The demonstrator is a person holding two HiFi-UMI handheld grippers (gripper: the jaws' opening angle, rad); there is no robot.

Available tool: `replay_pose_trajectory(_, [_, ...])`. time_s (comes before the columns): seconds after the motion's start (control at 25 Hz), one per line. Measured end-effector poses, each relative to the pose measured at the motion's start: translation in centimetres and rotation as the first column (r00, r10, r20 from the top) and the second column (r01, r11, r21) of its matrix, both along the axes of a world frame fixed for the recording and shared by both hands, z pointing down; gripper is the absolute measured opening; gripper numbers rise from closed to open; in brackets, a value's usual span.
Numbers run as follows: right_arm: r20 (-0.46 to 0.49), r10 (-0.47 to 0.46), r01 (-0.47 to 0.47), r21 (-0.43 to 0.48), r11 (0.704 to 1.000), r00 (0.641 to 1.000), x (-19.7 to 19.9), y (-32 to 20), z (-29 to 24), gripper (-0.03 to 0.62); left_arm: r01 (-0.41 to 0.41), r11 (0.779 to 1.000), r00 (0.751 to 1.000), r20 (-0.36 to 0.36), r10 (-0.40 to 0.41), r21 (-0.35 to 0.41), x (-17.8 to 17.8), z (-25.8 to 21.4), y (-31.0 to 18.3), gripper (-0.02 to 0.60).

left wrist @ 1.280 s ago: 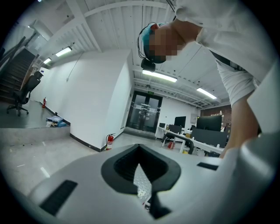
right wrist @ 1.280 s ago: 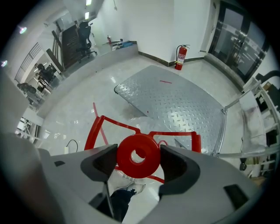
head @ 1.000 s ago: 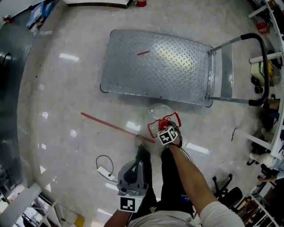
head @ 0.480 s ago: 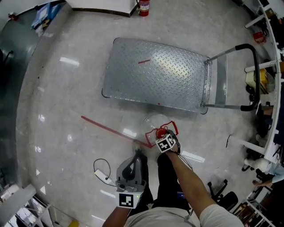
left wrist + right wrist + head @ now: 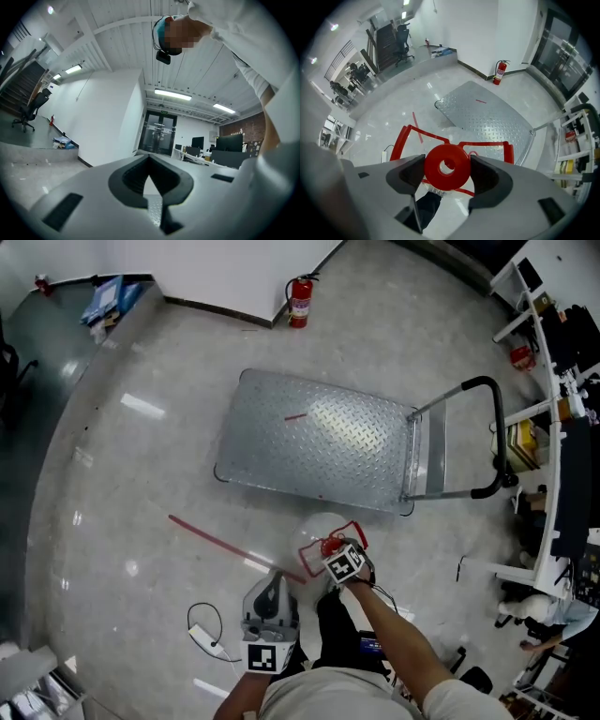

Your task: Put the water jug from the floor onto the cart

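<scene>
The clear water jug (image 5: 317, 529) with a red cap and red carry handle hangs just in front of the person's legs, short of the cart's near edge. My right gripper (image 5: 341, 557) is shut on the jug's neck from above. In the right gripper view the red cap (image 5: 446, 167) sits squeezed between both pads, with the red handle (image 5: 417, 137) spread beyond it. The steel tread-plate cart (image 5: 319, 439) stands farther out, its deck bare, its push handle (image 5: 487, 437) at the right. My left gripper (image 5: 271, 594) is held near the body, jaws shut with nothing in them and pointing upward.
A red tape strip (image 5: 217, 540) crosses the floor left of the jug. A white adapter with a looped cable (image 5: 202, 634) lies at the lower left. A fire extinguisher (image 5: 300, 301) stands by the far wall. Shelves and chairs (image 5: 562, 390) line the right side.
The head view has drawn back and higher, so cart and floor look smaller. The jug stays in my right gripper and sits closer to the legs. The left gripper holds its place.
</scene>
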State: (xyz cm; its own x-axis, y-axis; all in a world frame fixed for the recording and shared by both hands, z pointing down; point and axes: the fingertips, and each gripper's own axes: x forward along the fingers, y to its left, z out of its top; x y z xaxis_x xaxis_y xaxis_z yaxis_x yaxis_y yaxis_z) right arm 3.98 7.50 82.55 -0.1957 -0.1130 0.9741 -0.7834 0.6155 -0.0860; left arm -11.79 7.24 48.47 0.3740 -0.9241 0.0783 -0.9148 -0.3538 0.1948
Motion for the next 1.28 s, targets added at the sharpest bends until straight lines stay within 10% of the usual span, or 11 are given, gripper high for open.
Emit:
replay_pose_trajectory(0.48, [-0.001, -0.013, 0.013, 0.082, 0.997, 1.0, 3.2, -9.2, -7.5, 0.299, 0.007, 0.993, 1.0, -0.012, -0.005, 0.121, 0.6, -5.0, -1.2, 0.003])
replay_pose_trajectory(1.28, [0.001, 0.045, -0.045, 0.162, 0.986, 0.999, 3.9, -25.2, -7.1, 0.299, -0.054, 0.993, 0.999, 0.007, 0.053, 0.102, 1.6, -4.9, -7.6, 0.003])
